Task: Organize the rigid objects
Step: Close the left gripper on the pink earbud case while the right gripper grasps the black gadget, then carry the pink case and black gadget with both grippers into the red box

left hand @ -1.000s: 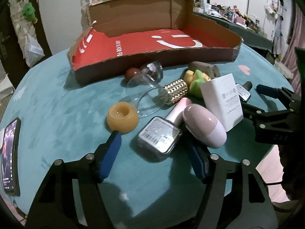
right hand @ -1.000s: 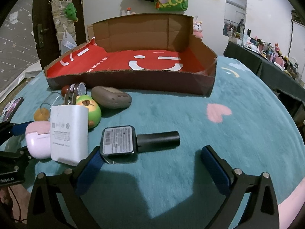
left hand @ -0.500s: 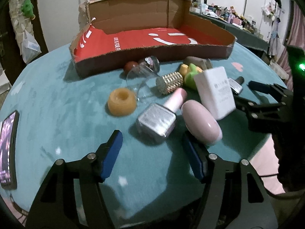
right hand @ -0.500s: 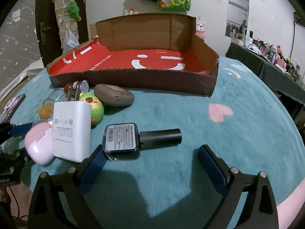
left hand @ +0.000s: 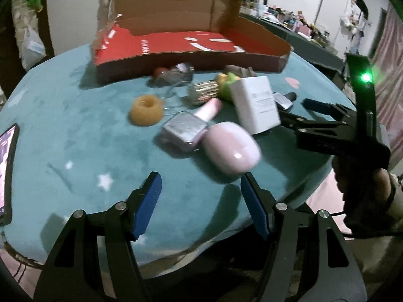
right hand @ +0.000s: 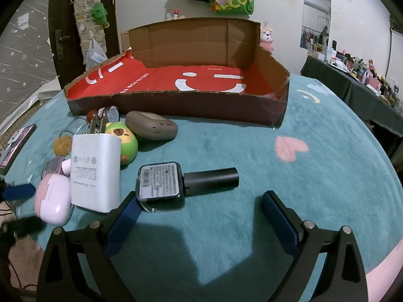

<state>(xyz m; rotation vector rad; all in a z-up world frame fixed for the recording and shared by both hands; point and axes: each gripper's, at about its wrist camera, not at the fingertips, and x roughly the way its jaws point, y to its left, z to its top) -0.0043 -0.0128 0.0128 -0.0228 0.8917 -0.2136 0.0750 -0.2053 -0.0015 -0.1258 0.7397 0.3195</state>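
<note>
Both blue-padded grippers, left (left hand: 199, 201) and right (right hand: 201, 214), gape released low in frame near the pink oval case (left hand: 230, 148).

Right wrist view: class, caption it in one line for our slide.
Open right gripper over a dark-capped bottle lying before the empty cardboard box.

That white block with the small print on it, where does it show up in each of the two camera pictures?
Left wrist view: the white block sits right of centre, behind the pink oval case.
Right wrist view: the same block is at lower left, with the pink case on its left.
Shared landmark: the cardboard box with the red floor stands behind the clutter in both views.
</note>
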